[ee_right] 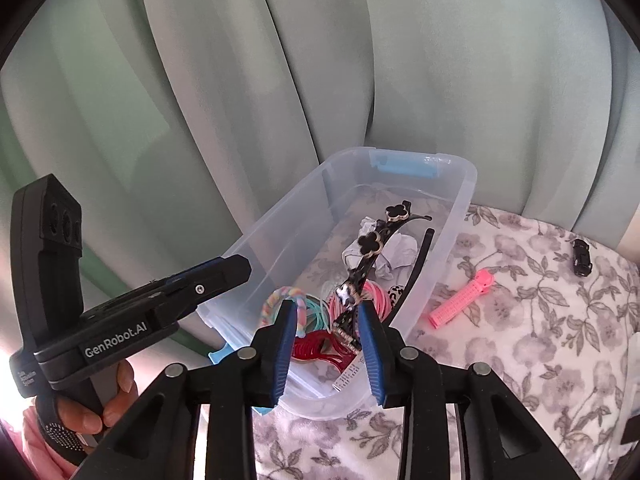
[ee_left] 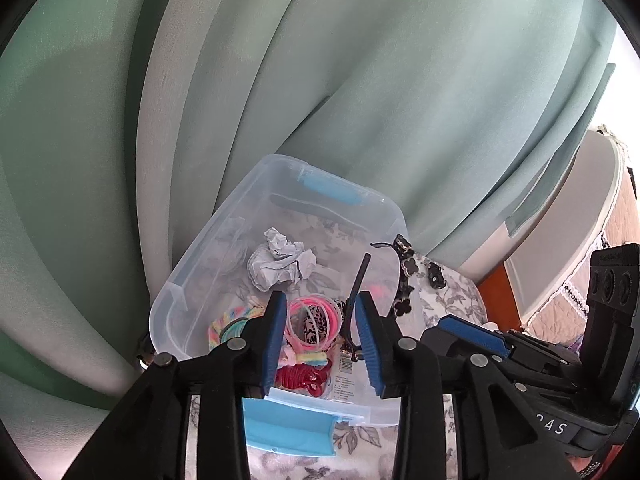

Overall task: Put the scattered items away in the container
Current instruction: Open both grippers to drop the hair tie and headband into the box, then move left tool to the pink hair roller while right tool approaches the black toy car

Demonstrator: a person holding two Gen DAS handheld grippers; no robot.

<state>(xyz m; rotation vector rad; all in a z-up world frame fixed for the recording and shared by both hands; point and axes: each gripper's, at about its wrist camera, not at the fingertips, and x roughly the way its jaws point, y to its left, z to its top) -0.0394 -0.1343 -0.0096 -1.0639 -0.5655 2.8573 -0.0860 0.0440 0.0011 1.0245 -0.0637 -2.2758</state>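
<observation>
Lying at right of the right-wrist frame, the pink hair clip (ee_right: 464, 300) pointed diagonally from the tub (ee_right: 460, 208) (upper middle), nearer the right gripper (ee_right: 326, 344) than the left gripper (ee_left: 322, 344), both empty, part-open.

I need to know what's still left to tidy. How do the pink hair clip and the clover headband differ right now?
The pink hair clip lies outside the clear bin on the floral cloth; the clover headband is in the bin. The clip is short and straight; the headband is long, curved, black. Both are hair accessories.
</observation>
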